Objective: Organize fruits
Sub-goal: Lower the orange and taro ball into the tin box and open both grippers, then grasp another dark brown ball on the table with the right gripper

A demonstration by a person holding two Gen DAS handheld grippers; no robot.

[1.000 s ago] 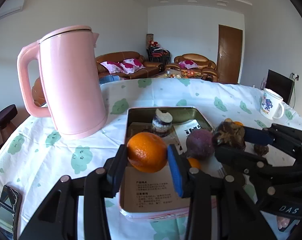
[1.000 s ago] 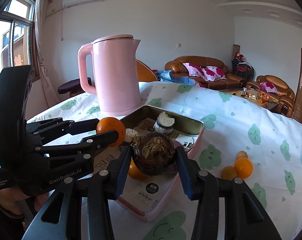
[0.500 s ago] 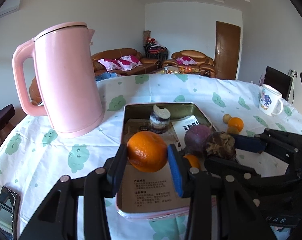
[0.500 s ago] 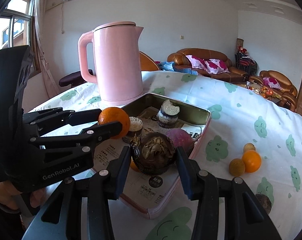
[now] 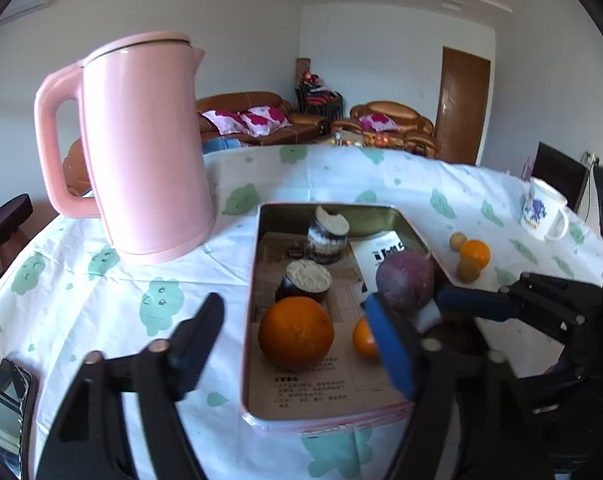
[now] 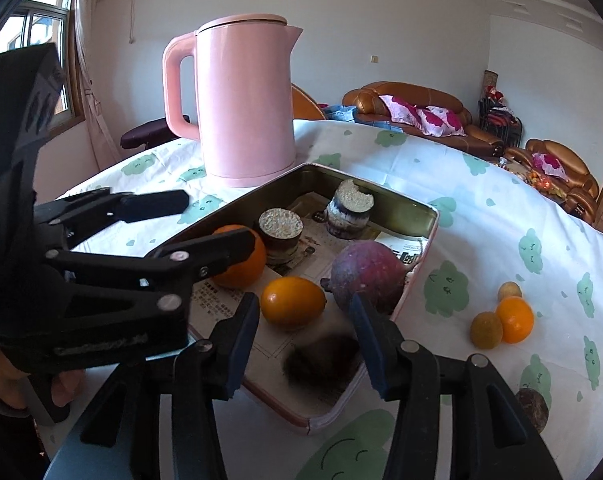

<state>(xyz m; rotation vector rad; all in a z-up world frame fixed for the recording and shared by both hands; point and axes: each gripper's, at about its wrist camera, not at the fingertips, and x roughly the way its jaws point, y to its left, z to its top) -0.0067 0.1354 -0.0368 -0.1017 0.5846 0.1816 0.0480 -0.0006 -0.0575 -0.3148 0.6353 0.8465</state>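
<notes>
My left gripper is opening, and the big orange rests free between its jaws on the paper in the tin tray. In the right wrist view my right gripper is opening too. A dark brown fruit, blurred, lies in the tray's near end just below its pads, untouched. A purple fruit and a small orange lie just ahead of it. The left gripper reaches in from the left beside the big orange.
A pink kettle stands left of the tray. Two cut round pieces sit at the tray's far end. Three small fruits and a dark one lie on the cloth to the right. A mug stands far right, a phone near left.
The left jaws have swung wide and let go of the big orange, which now sits in the tray. The right jaws have parted and the brown fruit has dropped into the tray.
</notes>
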